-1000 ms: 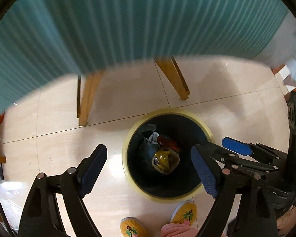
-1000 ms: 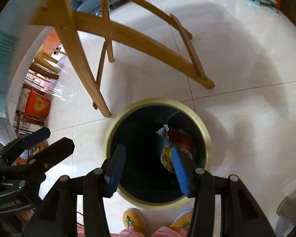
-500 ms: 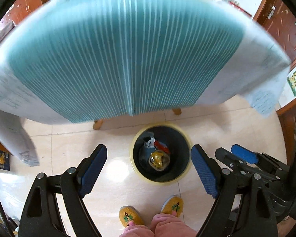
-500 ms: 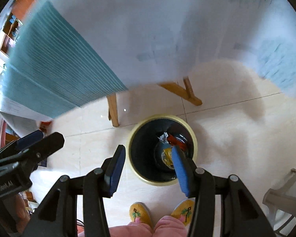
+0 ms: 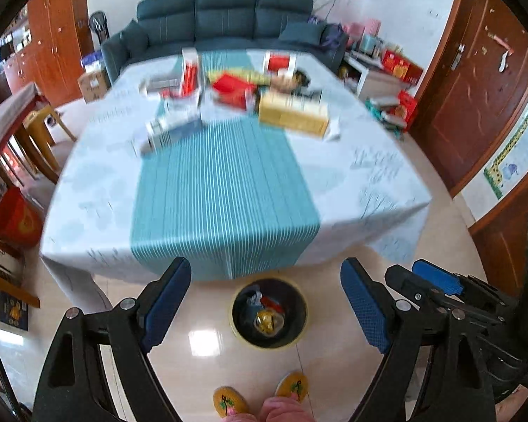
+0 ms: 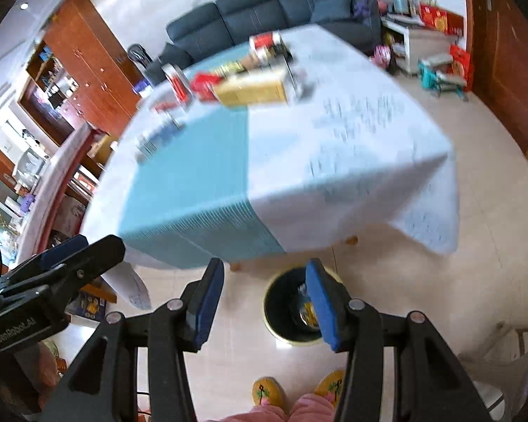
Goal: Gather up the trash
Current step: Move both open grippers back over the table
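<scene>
A black trash bin with a yellow rim (image 5: 301,320) stands on the floor below the near table edge, with wrappers (image 5: 269,318) inside; it also shows in the right wrist view (image 6: 281,311). My left gripper (image 5: 265,304) is open and empty, high above the bin. My right gripper (image 6: 262,302) is open and empty, also above the bin; it shows at the right of the left wrist view (image 5: 436,281). On the table (image 5: 225,190), with its teal-striped cloth, lie several boxes and packets: a yellow box (image 5: 294,114), red packets (image 5: 234,89), a white box (image 5: 169,125).
A dark sofa (image 5: 225,14) stands behind the table. Wooden cabinets (image 5: 56,45) are at the left, a door (image 5: 475,88) at the right. Clutter (image 5: 394,105) lies on the floor at the right. My slippers (image 5: 228,402) are by the bin. A plastic stool (image 6: 496,348) stands at the right.
Both grippers have risen from just over the bin to above table height and tilted up. The table top and room have come into view. Both stay open and empty.
</scene>
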